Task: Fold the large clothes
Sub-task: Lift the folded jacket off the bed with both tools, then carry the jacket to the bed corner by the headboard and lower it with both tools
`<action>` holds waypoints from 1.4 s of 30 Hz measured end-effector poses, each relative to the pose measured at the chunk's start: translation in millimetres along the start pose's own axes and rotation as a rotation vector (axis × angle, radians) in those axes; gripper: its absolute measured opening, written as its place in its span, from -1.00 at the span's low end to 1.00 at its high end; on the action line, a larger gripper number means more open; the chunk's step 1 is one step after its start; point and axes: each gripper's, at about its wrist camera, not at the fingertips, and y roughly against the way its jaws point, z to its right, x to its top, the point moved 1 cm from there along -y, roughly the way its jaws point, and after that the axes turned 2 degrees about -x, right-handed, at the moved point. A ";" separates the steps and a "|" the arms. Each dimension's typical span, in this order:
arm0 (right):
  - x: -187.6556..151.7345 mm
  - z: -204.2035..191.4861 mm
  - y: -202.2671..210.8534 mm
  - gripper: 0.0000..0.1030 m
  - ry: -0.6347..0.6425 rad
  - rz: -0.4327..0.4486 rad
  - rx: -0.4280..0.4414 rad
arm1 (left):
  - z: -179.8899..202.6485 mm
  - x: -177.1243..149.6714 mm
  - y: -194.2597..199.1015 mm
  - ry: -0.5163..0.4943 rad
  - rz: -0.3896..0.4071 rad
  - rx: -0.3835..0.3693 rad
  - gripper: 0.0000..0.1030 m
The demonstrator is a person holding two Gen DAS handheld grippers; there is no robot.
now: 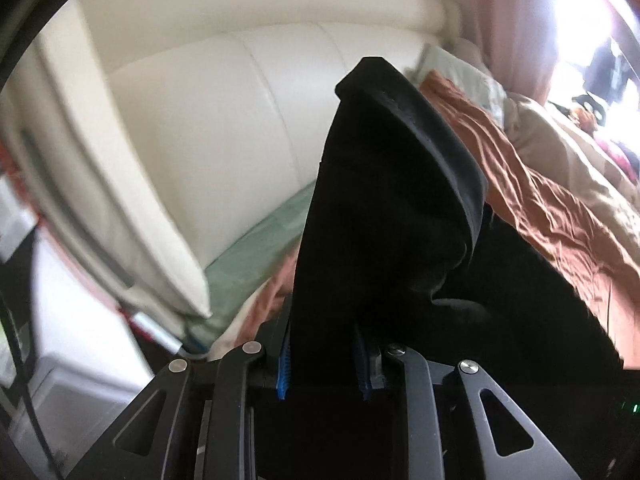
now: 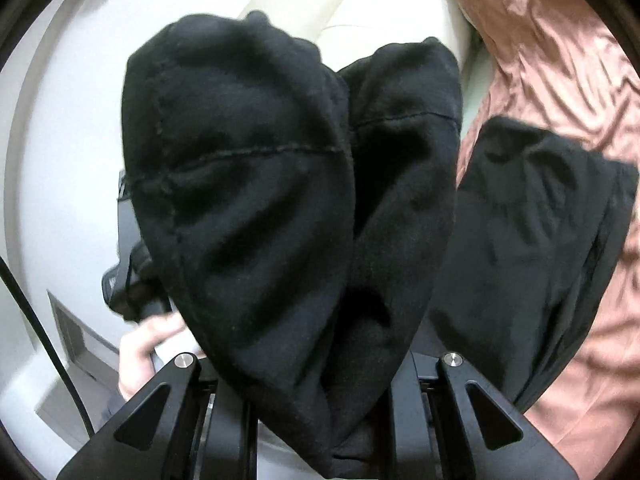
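Both the left gripper and the right gripper are clamped on the black garment, lifted above the bed, so the next move is probably lowering it flat for a fold.

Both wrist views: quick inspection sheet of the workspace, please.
Surface: bed with rumpled rust-orange cover; pale green sheet at its edge.
Job's things: black knit garment, bunched, held up by both grippers, part trailing on the cover.
Clutter: beige bedding further along the bed.
Grippers: left gripper shut on the garment; right gripper buried in fabric.
Cables: black cable beside the bed.
Surroundings: cream padded headboard, bright window.
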 end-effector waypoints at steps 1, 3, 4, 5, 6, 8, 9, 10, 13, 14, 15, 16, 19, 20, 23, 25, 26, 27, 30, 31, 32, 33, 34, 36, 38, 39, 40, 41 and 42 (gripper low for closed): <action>3.0 7.9 -3.3 -0.73 0.001 -0.005 -0.007 | 3.4 -0.1 -9.1 -0.016 -0.009 -0.002 -0.49; 8.9 24.1 -11.5 -0.73 0.026 -0.018 -0.045 | 9.6 -1.5 -32.0 -0.040 -0.030 0.000 -0.49; 11.1 30.0 -15.7 -0.73 0.050 -0.023 -0.061 | 14.5 -2.2 -44.9 -0.055 -0.036 0.004 -0.49; 12.5 32.9 -18.4 -0.73 0.065 -0.025 -0.070 | 20.4 -1.7 -50.4 -0.067 -0.039 0.007 -0.49; 16.1 39.1 -22.6 -0.73 0.083 -0.024 -0.084 | 25.5 -2.0 -60.6 -0.082 -0.041 0.012 -0.49; 23.2 50.2 -28.8 -0.73 0.082 -0.017 -0.098 | 33.9 -2.6 -74.5 -0.106 -0.036 0.028 -0.48; 29.7 59.7 -32.5 -0.73 0.071 -0.010 -0.123 | 37.6 -0.3 -84.4 -0.119 -0.034 0.044 -0.38; 33.4 66.0 -34.7 -0.73 0.063 -0.008 -0.140 | 40.8 -2.3 -94.5 -0.137 -0.029 0.085 -0.29; 41.8 91.0 -41.8 -0.65 0.014 -0.027 -0.239 | 42.6 -17.7 -110.6 -0.115 -0.023 0.133 0.10; 44.0 101.7 -45.3 -0.50 -0.010 -0.044 -0.289 | 39.9 -25.7 -114.0 -0.086 -0.028 0.120 0.22; 46.5 113.9 -50.2 -0.25 -0.036 -0.059 -0.332 | 35.0 -36.1 -118.1 -0.050 -0.040 0.123 0.30; 47.6 122.7 -53.5 -0.14 -0.056 -0.069 -0.349 | 28.9 -45.1 -122.0 -0.016 -0.055 0.124 0.30; 44.7 144.0 -55.9 0.32 -0.158 -0.083 -0.327 | 22.9 -72.6 -126.4 0.044 -0.100 0.081 0.30; 43.4 149.9 -60.1 0.33 -0.177 -0.083 -0.304 | 21.4 -83.6 -124.8 0.065 -0.101 0.087 0.30; 38.9 152.8 -53.3 0.33 -0.204 -0.081 -0.228 | 7.3 -117.2 -110.7 0.185 -0.091 0.065 0.30; 33.7 149.2 -49.6 0.33 -0.206 -0.060 -0.228 | -3.9 -138.3 -96.0 0.256 -0.073 0.096 0.30; 33.0 147.5 -47.2 0.33 -0.208 -0.053 -0.232 | -8.9 -146.8 -87.2 0.283 -0.051 0.106 0.30; 32.0 146.5 -46.8 0.29 -0.208 -0.054 -0.218 | -11.3 -152.9 -80.8 0.305 -0.036 0.112 0.31; 18.7 139.8 -57.3 -0.26 -0.218 -0.082 -0.163 | -17.5 -177.9 -60.5 0.361 -0.018 0.102 0.41; 18.6 137.1 -59.6 -0.28 -0.211 -0.088 -0.178 | -17.8 -186.3 -55.4 0.378 -0.022 0.093 0.44; 15.9 129.9 -66.5 -0.36 -0.197 -0.108 -0.188 | -18.3 -192.4 -51.5 0.392 -0.026 0.081 0.45; 13.5 128.5 -73.6 -0.38 -0.194 -0.124 -0.191 | -15.9 -196.0 -50.5 0.409 -0.027 0.068 0.45; 8.6 122.9 -81.0 -0.38 -0.189 -0.142 -0.199 | -15.6 -201.1 -47.5 0.425 -0.026 0.048 0.46; 3.6 113.9 -91.4 -0.40 -0.174 -0.168 -0.206 | -13.3 -210.6 -44.5 0.459 -0.029 0.011 0.46; 4.6 106.0 -105.0 -0.72 -0.182 -0.205 -0.174 | -9.3 -214.2 -46.9 0.455 -0.024 -0.006 0.46; 5.3 101.7 -105.8 -0.74 -0.187 -0.208 -0.176 | -7.6 -215.1 -49.6 0.437 -0.030 0.007 0.46; 5.5 100.3 -112.6 -0.74 -0.182 -0.208 -0.191 | -6.5 -215.9 -53.4 0.428 -0.043 0.017 0.46; 12.6 101.0 -116.5 -0.74 -0.165 -0.204 -0.211 | -5.8 -217.3 -54.8 0.430 -0.046 0.013 0.46; 15.2 103.4 -124.5 -0.75 -0.161 -0.204 -0.216 | -5.5 -219.5 -54.7 0.432 -0.045 0.004 0.46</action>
